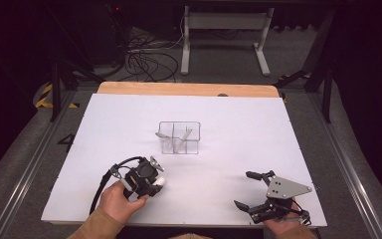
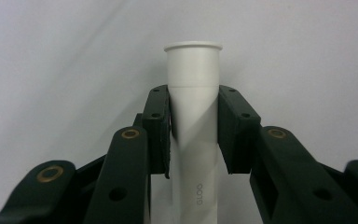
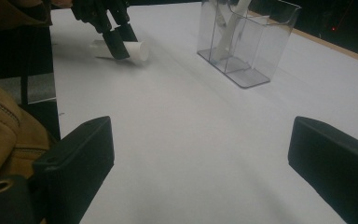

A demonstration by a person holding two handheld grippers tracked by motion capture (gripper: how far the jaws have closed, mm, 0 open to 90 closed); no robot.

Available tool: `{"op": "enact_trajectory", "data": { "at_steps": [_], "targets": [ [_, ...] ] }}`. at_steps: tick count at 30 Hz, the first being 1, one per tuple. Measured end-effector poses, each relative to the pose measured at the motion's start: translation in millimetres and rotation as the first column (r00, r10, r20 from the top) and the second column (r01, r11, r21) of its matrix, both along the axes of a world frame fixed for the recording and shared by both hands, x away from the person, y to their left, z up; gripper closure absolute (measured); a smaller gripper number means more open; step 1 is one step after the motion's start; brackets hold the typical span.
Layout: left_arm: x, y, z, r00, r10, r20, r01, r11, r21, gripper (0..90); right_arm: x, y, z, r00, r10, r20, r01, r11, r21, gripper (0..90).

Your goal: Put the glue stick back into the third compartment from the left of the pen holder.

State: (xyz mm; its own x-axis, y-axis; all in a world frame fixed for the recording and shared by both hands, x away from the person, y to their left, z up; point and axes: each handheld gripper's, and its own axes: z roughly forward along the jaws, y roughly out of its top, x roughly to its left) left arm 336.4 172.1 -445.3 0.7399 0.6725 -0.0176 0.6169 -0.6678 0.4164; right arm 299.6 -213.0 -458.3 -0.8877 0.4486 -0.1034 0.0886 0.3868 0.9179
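A dim room surrounds a white surface whose far edge shows a strip of bare wood; beyond it, on grey floor, lie tangled cables and the white legs of a stand. Near the middle of the surface stands a clear divided holder with pale utensils leaning inside it.

The left gripper, held low at the near left of the surface, is clamped on a white tube. In the left gripper view the two black pads press the tube's sides just below its flared rim, and the rimmed end juts past the jaws over the surface. In the right gripper view the tube lies low and nearly flat, well apart from the holder.

The right gripper rests at the near right with its jaws spread wide and nothing between them, well away from the tube.
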Motion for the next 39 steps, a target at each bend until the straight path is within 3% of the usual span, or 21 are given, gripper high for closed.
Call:
{"op": "enact_trajectory", "data": {
  "at_steps": [9, 24, 31, 36, 39],
  "targets": [
    [-3.5, 5.2, 12.6, 0.9987, -0.008, 0.051, 0.012, 0.9973, -0.073, 67.7, 0.0, 0.4, -0.2, 1.0, 0.002, 0.001, -0.002, 1.0, 0.0, 7.5],
    [-4.8, 8.8, 28.5, 0.992, -0.007, 0.126, 0.026, 0.9886, -0.149, 67.6, 0.6, 0.9, -0.6, 1.0, 0.002, -0.003, -0.002, 1.0, -0.001, 7.5],
    [-5.2, 6.9, 49.0, 0.9768, -0.001, 0.214, 0.046, 0.9773, -0.207, 67.6, 1.3, 2.3, -1.5, 0.9999, 0.003, -0.01, -0.003, 1.0, -0.001, 7.4],
    [-3.7, 5.1, 58.1, 0.9671, 0.003, 0.255, 0.06, 0.9691, -0.239, 67.6, 1.4, 2.0, -1.5, 1.0, 0.003, -0.008, -0.003, 1.0, -0.003, 7.4],
    [-0.8, 4.0, 63.5, 0.959, 0.014, 0.283, 0.066, 0.9594, -0.274, 67.6, 1.4, 1.9, -1.5, 1.0, 0.002, -0.006, -0.002, 1.0, -0.003, 7.4]
  ]
}}
